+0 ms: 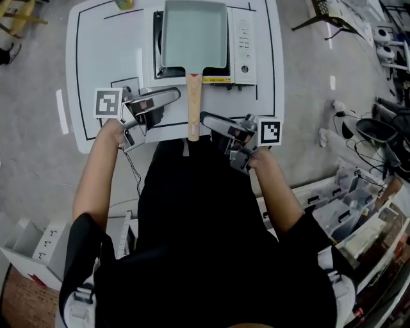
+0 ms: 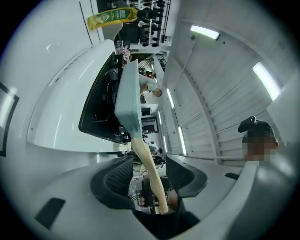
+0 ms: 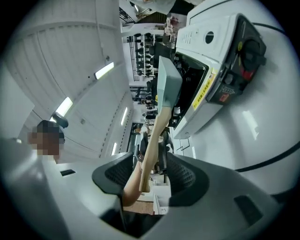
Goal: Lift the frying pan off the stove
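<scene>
teal pan (image 1: 195,35) on stove (image 1: 244,45), yellow packet (image 2: 111,17) behind

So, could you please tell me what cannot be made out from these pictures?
- Burner of the stove: head view, covered by the frying pan.
- Button labels on the stove: head view, too small to read.
- The yellow-green packet: head view, cut off by the top edge; left gripper view, its print is too small.
- Near edge of the table: head view, partly hidden by the person's torso.
</scene>
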{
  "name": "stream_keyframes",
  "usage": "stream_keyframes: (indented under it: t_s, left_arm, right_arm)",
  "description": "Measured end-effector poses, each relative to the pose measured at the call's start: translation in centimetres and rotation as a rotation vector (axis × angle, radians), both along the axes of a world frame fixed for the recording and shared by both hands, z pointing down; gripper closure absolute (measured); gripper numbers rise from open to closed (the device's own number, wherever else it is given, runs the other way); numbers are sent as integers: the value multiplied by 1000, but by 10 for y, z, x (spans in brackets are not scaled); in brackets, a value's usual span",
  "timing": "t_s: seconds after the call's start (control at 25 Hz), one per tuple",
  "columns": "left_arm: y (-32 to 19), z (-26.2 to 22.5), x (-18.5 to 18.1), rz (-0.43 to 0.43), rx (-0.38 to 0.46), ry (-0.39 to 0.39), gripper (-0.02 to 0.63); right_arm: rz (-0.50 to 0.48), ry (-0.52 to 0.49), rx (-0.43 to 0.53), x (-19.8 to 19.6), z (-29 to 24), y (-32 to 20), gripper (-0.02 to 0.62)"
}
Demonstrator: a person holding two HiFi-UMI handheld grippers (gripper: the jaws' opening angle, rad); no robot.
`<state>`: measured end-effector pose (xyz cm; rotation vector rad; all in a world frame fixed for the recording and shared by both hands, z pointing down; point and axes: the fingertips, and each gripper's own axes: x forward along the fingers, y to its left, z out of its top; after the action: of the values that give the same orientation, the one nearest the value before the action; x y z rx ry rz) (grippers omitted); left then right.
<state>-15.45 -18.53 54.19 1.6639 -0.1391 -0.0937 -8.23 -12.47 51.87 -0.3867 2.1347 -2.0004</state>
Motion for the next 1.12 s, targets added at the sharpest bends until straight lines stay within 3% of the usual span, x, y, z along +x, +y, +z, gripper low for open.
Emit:
stream_keyframes:
  t_s: [0.4,0.76,1.12]
  left_arm:
    - [-3,-10,32,30,-110,100,383]
    - [-2,-13,50,56,-145,130,385]
    - [-3,-14,54,69,-165,154,431]
  right_arm:
    - [-106,-110,-57,-42,-10,1,380]
    - [-105,-121,-62,-50,-10,1,422]
    - [-96,-151,-75,-48,-10,1,468]
